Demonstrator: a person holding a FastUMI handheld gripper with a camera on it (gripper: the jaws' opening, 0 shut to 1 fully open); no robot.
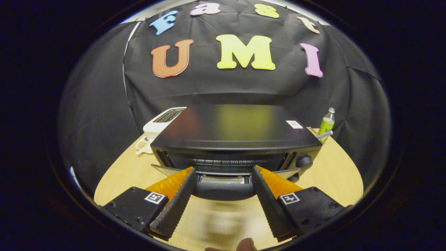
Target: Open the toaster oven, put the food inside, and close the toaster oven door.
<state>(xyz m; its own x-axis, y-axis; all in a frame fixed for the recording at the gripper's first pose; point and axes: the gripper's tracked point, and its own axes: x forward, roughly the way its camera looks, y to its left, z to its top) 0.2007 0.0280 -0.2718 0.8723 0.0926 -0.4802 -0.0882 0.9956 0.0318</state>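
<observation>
Gripper (223, 174): your fingers stand spread and grasp nothing; the oven door's handle (224, 191) lies between them, untouched by either.
Oven (234, 137): just ahead of your fingertips on the table (334, 167), knob (304, 161) at its right.
Door (223, 173): it looks let down toward you, the handle at its near edge; I judge the opening step done or nearly so.
Food: you hold none; loading and closing remain, by my judgement.
Behind: a toaster (161, 122) at the oven's left rear, a bottle (326, 125) at its right rear.
Hidden: the oven's inside sits too low and dark to read; a blurred pale patch on the table between your fingers cannot be identified.
</observation>
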